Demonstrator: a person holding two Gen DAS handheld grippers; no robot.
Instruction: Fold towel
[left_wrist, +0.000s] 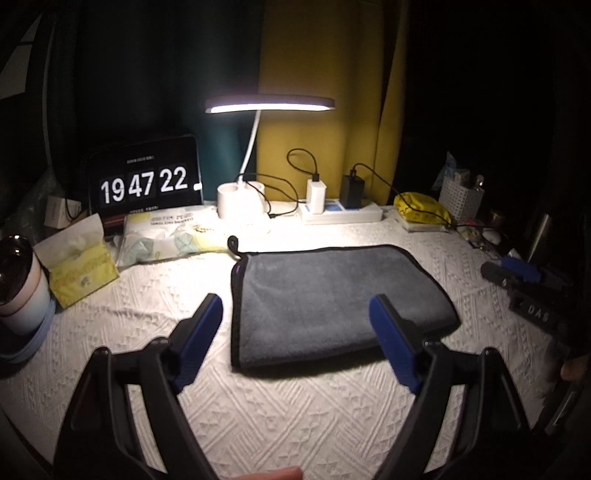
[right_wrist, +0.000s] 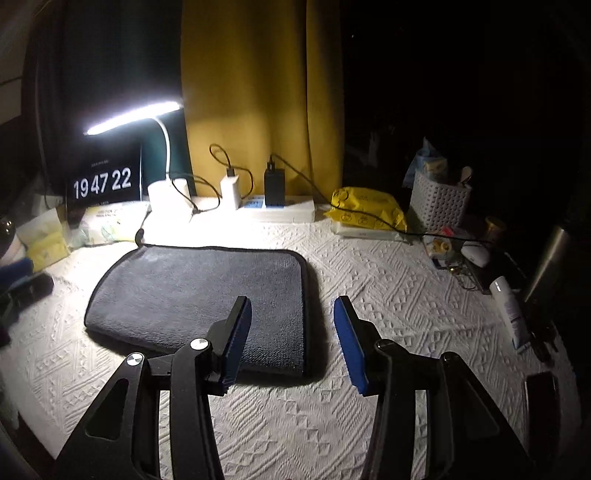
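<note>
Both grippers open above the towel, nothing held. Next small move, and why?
Probably lower the right gripper onto the gray towel at its near right corner and close. The towel lies flat, already folded over, and the left gripper is open too.

Hidden behind the right blue pad (left_wrist: 397, 343) of the left gripper (left_wrist: 295, 339): part of the grey towel's (left_wrist: 332, 295) near edge. Likewise behind the right gripper's (right_wrist: 291, 339) left pad (right_wrist: 236, 339). Lost in darkness at far right: contents of the white basket (right_wrist: 437, 206). Cut by the left frame edge: the cup (left_wrist: 20, 284). Too small to read: print above the clock digits (left_wrist: 144, 184).
</note>
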